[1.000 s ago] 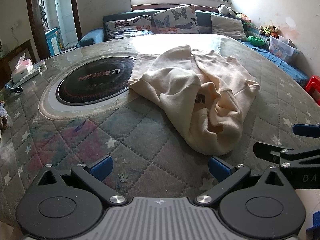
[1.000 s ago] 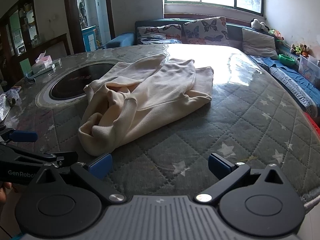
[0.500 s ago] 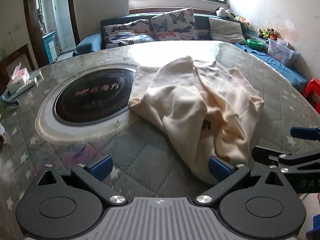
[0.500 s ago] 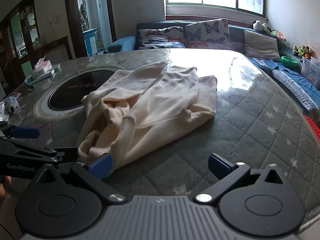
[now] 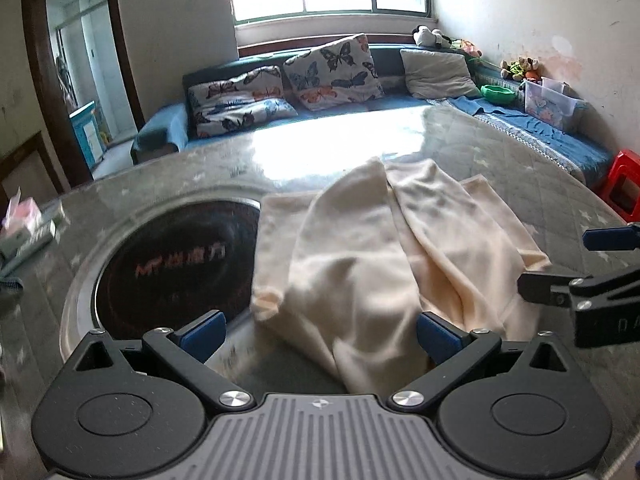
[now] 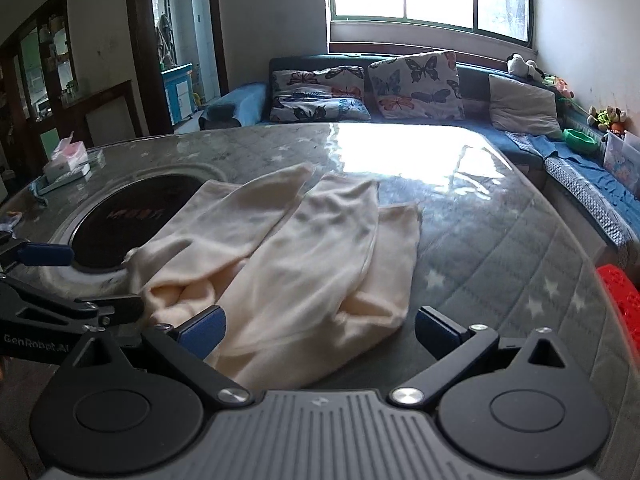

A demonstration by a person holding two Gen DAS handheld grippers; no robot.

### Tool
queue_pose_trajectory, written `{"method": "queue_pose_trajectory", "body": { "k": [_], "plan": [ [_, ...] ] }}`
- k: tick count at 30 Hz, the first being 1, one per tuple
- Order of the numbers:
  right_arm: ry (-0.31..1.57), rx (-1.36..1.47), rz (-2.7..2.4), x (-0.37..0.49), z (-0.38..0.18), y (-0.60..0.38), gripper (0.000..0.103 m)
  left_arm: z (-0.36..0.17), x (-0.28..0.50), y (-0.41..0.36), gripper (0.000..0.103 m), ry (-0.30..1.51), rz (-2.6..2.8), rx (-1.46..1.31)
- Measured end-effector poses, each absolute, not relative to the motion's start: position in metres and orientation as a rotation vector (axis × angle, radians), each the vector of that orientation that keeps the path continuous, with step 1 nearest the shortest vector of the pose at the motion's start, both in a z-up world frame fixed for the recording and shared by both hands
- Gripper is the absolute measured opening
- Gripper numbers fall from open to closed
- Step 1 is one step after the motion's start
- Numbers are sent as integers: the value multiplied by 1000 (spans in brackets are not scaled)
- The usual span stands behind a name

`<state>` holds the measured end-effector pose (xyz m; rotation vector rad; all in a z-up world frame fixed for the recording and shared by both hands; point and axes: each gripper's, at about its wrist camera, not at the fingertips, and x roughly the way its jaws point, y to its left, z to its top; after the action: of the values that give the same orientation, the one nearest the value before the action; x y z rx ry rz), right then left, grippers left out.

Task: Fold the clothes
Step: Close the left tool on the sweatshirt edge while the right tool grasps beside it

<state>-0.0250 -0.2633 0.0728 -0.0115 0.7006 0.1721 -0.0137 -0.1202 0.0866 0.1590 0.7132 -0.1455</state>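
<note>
A crumpled cream garment (image 5: 376, 264) lies on the round quilted table (image 5: 520, 168), partly over the dark inset hob. My left gripper (image 5: 320, 330) is open, and the garment's near edge lies between its blue pads. In the right wrist view the same garment (image 6: 304, 264) spreads ahead, and my right gripper (image 6: 318, 330) is open with the near hem between its fingers. The right gripper also shows at the right edge of the left view (image 5: 576, 272); the left gripper shows at the left edge of the right view (image 6: 60, 284).
A dark round hob (image 5: 172, 264) sits in the table's left half. A tissue box (image 6: 66, 158) rests at the far left rim. A sofa with butterfly cushions (image 6: 368, 88) runs behind the table. A red stool (image 5: 622, 184) stands at the right.
Both grippers have moved forward over the table to the garment's near edge, which now lies between their open fingers. The garment has not shifted.
</note>
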Motion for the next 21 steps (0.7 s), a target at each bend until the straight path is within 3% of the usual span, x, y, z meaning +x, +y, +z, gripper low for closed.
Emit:
{"method": "queue_pose_trajectory", "body": {
  "k": [10, 21],
  "plan": [
    [732, 7, 189, 27, 72, -275, 85, 86, 23, -132, 98, 713, -226, 176],
    [764, 35, 208, 88, 67, -279, 64, 75, 77, -152, 79, 729, -250, 202]
  ]
}}
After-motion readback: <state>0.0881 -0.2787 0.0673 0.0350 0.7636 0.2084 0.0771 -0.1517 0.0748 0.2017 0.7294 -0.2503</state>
